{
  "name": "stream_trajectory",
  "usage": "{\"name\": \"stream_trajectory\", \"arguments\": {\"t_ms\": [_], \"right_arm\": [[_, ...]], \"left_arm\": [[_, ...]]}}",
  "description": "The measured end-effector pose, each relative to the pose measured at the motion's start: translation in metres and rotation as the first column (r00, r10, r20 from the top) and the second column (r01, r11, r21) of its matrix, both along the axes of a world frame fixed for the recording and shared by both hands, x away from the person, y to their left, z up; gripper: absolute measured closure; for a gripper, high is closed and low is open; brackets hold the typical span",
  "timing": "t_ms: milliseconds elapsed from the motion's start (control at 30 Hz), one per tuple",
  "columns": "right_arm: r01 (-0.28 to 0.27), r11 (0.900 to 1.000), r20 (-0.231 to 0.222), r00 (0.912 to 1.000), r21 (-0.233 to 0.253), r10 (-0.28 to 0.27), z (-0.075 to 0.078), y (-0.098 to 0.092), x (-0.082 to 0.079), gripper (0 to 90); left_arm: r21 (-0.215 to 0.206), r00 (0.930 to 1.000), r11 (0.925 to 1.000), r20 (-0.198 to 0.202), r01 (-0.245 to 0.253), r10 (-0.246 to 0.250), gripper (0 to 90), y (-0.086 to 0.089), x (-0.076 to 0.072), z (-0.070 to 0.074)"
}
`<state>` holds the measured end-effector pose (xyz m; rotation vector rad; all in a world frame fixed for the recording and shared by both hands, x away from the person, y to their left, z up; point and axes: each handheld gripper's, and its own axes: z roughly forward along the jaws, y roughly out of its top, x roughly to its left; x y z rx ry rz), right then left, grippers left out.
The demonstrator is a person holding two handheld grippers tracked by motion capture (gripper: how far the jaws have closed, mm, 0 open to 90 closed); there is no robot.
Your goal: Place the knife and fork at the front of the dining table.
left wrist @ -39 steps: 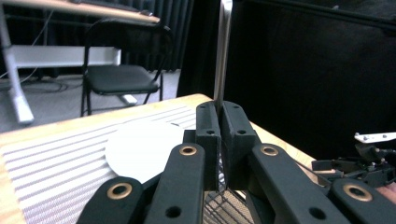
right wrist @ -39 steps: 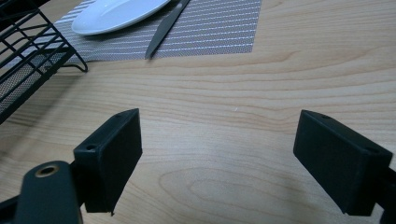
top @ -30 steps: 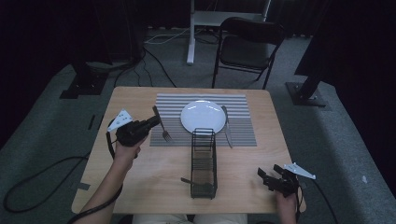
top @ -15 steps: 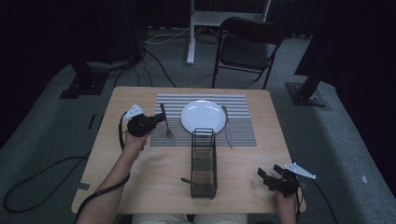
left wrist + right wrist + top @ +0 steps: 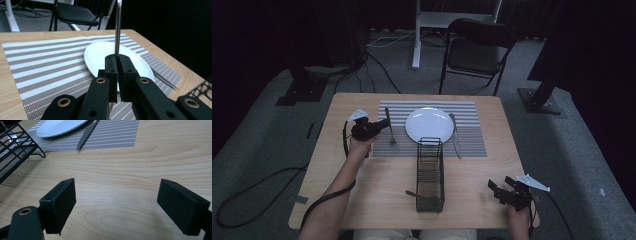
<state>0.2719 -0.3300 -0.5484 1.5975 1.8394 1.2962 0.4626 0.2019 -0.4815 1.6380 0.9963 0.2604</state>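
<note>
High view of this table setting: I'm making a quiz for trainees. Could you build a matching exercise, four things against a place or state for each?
Things:
1. silver metal fork
2. round white plate
3. silver table knife
4. black wire rack

Places or states:
A. lies flat on the striped placemat, right of the plate
B. stands on bare wood, nearer the person than the mat
C. clamped in the left gripper
D. sits mid-mat, between the cutlery

Pairs: 1-C, 2-D, 3-A, 4-B
</note>
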Motion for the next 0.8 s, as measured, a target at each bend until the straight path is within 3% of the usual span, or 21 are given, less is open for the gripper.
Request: {"name": "stream_trajectory", "arguments": {"t_ms": [233, 400, 600, 700, 800], "right_arm": [[0.002, 1.000, 0.001, 1.0000, 0.004, -0.002, 0.000, -0.001, 0.000, 14.8], [0.003, 1.000, 0.000, 1.0000, 0.007, -0.003, 0.000, -0.001, 0.001, 14.8], [0.005, 1.000, 0.003, 1.0000, 0.017, -0.005, 0.000, -0.002, 0.001, 14.8], [0.003, 1.000, 0.004, 1.0000, 0.014, -0.003, 0.000, -0.002, 0.001, 14.8], [0.005, 1.000, 0.008, 1.0000, 0.020, -0.005, 0.000, -0.002, 0.001, 14.8]], "left_arm": [[-0.050, 0.9981, 0.9981, -0.053, -0.035, 0.032, 86.2, -0.001, 0.012, -0.007], [-0.036, 0.9951, 0.9970, -0.074, -0.069, 0.066, 85.1, -0.006, 0.018, -0.012], [-0.058, 0.9920, 0.9945, -0.097, -0.087, 0.081, 85.3, -0.007, 0.022, -0.017], [-0.025, 0.9862, 0.9929, -0.121, -0.116, 0.113, 84.1, -0.009, 0.024, -0.024], [0.013, 0.9831, 0.9934, -0.143, -0.114, 0.114, 89.5, -0.015, 0.025, -0.036]]}}
